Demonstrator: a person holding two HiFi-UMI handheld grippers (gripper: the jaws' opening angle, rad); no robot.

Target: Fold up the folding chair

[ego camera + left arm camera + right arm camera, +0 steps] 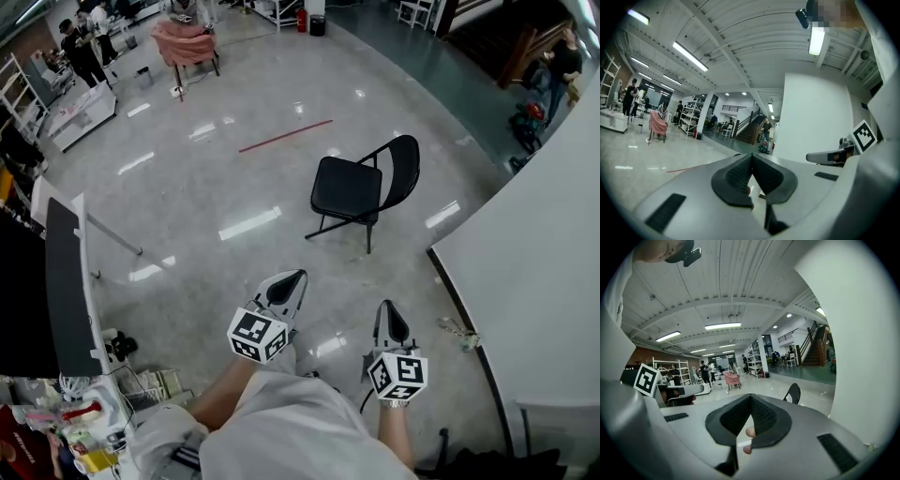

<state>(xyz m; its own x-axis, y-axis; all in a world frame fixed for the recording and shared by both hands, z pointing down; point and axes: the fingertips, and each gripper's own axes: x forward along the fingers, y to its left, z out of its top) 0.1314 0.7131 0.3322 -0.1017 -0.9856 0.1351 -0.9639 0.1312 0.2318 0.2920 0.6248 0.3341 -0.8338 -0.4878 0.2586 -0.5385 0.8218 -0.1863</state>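
**Item 1, folding chair (361,192).** Stands open and upright on the floor, centre right of the head view and well apart from both my grippers. It also peeks past the right jaw in the right gripper view. It has a black seat, a rounded black back and thin dark tube legs.
- Handling, as I judge it: a stiff metal frame, fairly light, hinged where the seat meets the legs.
- It will likely skid on the glossy floor (187,197) if pushed rather than held.
- The hinges could pinch as it closes.

**Item 2, places to take hold.** I would take the top rim of the back with one gripper and the front edge of the seat with the other, tipping the seat up toward the back. Both edges look thin enough for a jaw.

**Item 3, left gripper (292,281).** Lower centre of the head view. Fingers clenched pad to pad, nothing between them.

**Item 4, right gripper (389,317).** Lower right of centre. Also clenched on nothing. Both would have to open before any hold.

**Item 5, surroundings.**
- A white wall (534,253) runs down the right side, near the chair.
- A red line (284,136) lies on the floor beyond the chair.
- A chair under a pink cloth (185,42) and some people stand at the upper left, far off.
- A dark-topped desk (66,281) sits at the left edge.

**Item 6, obstructions.** I see nothing lying between me and the chair. The wall could cramp a swing to the right.
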